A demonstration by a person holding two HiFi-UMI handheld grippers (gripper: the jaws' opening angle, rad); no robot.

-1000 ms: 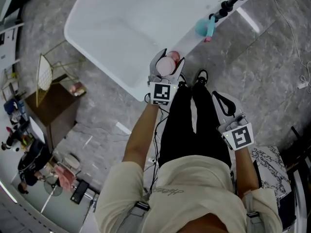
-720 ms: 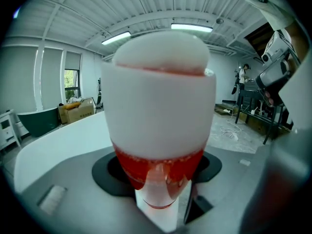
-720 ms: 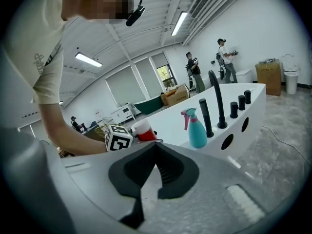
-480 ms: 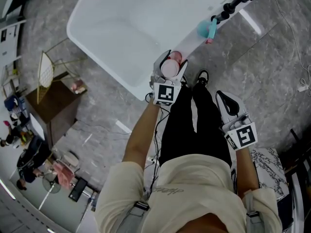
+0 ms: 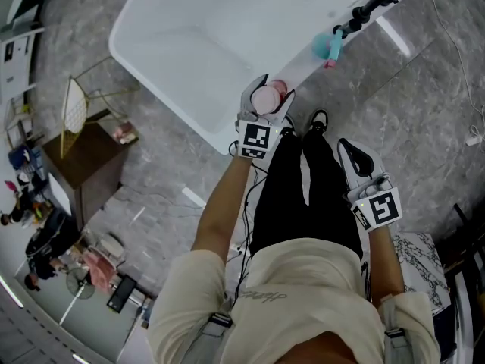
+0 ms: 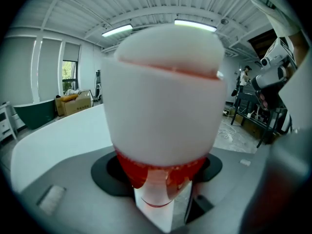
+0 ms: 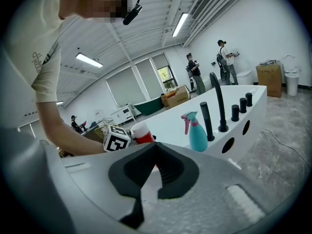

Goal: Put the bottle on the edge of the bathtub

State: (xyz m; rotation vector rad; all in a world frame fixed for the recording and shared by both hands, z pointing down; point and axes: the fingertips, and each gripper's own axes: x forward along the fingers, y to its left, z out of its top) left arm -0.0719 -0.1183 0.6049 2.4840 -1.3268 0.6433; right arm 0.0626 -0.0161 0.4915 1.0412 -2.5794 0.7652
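Head view shows the left gripper (image 5: 265, 91) clenched on the bottle (image 5: 266, 100), white cap up, at the bathtub (image 5: 303, 63) rim on the tub's 5 o'clock side. Whether the bottle touches the rim cannot be told. Left gripper view has the bottle (image 6: 165, 116) filling the gap between the jaws. The right gripper (image 5: 350, 152) hangs at 4 o'clock from the bottle, well apart, jaws closed on nothing.

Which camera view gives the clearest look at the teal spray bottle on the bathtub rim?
The right gripper view: the teal spray bottle stands side-on, pink trigger visible, beside the black taps. The head view shows it only from above, small. The left gripper view misses it; a white-capped bottle fills that view.
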